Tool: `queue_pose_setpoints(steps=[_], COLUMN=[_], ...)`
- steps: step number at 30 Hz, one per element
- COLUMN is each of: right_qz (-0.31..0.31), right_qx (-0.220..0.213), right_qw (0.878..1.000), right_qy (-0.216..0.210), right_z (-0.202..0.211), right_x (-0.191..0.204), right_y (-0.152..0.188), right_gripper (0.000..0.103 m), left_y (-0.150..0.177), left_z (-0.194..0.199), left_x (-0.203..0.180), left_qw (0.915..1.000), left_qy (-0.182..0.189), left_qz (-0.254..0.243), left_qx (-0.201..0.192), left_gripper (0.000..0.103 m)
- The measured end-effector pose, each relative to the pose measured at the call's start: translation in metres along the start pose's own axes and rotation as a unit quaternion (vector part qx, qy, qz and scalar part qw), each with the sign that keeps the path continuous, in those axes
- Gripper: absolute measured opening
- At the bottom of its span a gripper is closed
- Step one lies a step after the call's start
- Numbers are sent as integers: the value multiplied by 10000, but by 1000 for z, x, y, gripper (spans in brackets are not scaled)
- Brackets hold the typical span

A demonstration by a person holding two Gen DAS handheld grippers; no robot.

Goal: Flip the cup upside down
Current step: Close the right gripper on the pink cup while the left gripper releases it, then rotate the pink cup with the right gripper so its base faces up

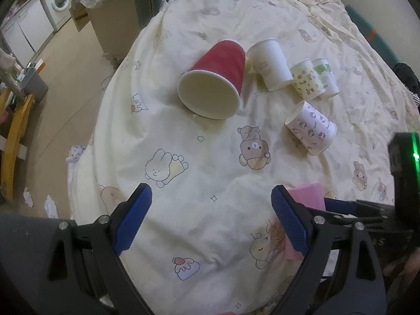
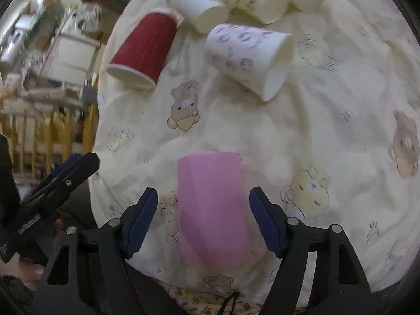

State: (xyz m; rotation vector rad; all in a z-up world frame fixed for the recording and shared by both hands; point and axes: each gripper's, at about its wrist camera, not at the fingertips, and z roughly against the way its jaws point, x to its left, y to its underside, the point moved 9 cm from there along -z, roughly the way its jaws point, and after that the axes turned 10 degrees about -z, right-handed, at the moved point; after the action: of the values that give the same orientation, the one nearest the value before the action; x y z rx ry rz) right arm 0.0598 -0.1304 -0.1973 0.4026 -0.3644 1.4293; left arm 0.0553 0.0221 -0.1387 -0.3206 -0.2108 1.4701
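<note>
A pink cup (image 2: pixel 212 210) stands on the cartoon-print bedsheet (image 2: pixel 315 131) with its flat base up, between the blue pads of my right gripper (image 2: pixel 203 200). The pads stand apart from its sides, so the gripper is open around it. The pink cup also shows in the left wrist view (image 1: pixel 308 195), behind the right finger of my left gripper (image 1: pixel 211 197), which is open and empty over bare sheet. A red ribbed cup (image 1: pixel 212 84) (image 2: pixel 143 50) lies on its side, mouth toward me.
Several paper cups lie on their sides beyond: a white one (image 1: pixel 270 63), a patterned one (image 1: pixel 311 128) (image 2: pixel 249 57), and two printed ones (image 1: pixel 315 78). The bed edge (image 1: pixel 105 120) drops off to the floor at left. The right gripper's body (image 1: pixel 404 173) is at the right.
</note>
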Motion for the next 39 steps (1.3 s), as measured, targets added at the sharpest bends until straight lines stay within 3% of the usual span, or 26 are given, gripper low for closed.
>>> queue_pose_setpoints(steps=[4,11,19,28,33,39], right_qz=[5,-69,-70,-145,-162,82], right_qx=[196,386,-188,-918,-1192,-1563], right_qw=[9997,9992,9987,9923,9876,9831], right_qy=[171,23,-461,-824,-1011,-954], right_z=[-13,-25,20,57,59,71], right_x=[-2,-8,-12,-32,-21,-11], right_y=[-4,4,-4,-21,-27,-33], right_gripper=[73,60,60,60,60,60], left_y=[0,3,6,2,4,22], left_z=[-1,-2,-6,5,17,19], left_x=[3,-1,-18,-49,-84,-125], left_qw=[10000,9999,9994,9952,9866,9714], left_qy=[14,75,325,882,1318,1703], left_qz=[52,58,-110,-398,-883,-1644], left_qx=[25,55,103,-166,-368,-185], left_gripper=[90,90,90,90,90,90])
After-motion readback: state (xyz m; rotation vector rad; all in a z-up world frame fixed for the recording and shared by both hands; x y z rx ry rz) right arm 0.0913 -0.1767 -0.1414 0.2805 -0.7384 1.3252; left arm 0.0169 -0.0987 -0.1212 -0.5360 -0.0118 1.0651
